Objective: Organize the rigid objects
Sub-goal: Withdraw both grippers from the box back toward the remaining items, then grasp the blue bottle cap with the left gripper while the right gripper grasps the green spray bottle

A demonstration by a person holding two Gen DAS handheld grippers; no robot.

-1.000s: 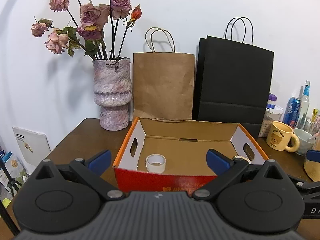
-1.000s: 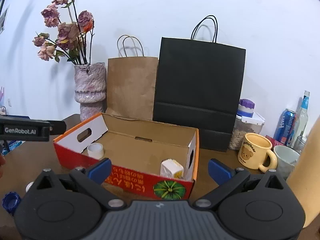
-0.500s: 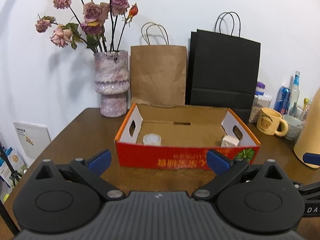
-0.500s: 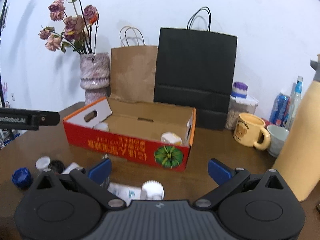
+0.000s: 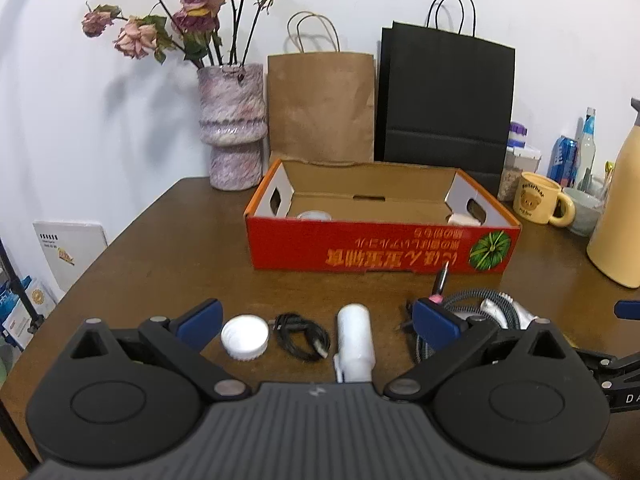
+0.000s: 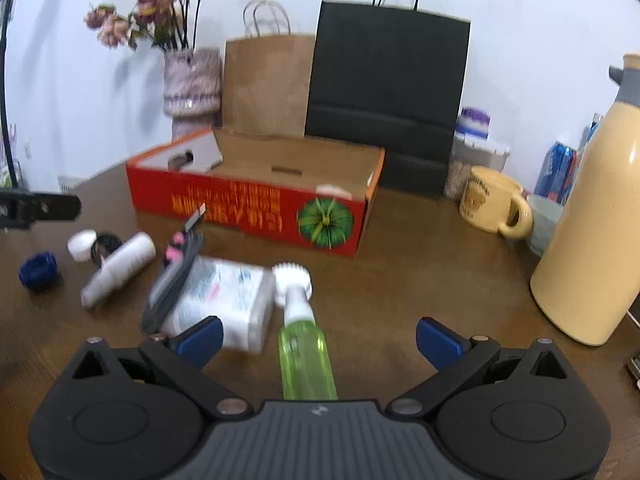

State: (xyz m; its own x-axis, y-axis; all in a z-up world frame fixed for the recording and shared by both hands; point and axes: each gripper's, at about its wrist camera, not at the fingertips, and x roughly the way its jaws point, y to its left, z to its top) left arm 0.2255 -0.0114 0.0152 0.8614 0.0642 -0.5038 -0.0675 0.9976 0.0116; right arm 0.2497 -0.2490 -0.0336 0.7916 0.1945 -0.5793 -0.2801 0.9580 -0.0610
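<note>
An open red cardboard box [image 5: 380, 248] stands mid-table and holds a tape roll [image 5: 314, 215] and a white item [image 5: 464, 220]. My left gripper [image 5: 318, 320] is open and empty above a white cap [image 5: 245, 337], a black cable [image 5: 302, 336] and a white tube [image 5: 354, 340]. My right gripper [image 6: 318, 340] is open and empty over a green spray bottle [image 6: 306, 354], beside a clear white-labelled container [image 6: 224, 300]. The box [image 6: 256, 208] lies beyond, with a white tube [image 6: 120, 268] and a blue cap [image 6: 38, 272] at left.
A flower vase [image 5: 232, 120], a brown paper bag [image 5: 320, 108] and a black bag [image 5: 444, 100] stand behind the box. A yellow mug [image 5: 540, 202], cans and a tall cream jug [image 6: 592, 220] crowd the right side. A braided cable [image 5: 480, 300] lies right of the left gripper.
Both grippers have pulled back from the box and tilted down. The loose items on the near table have come into view. Both stay open.
</note>
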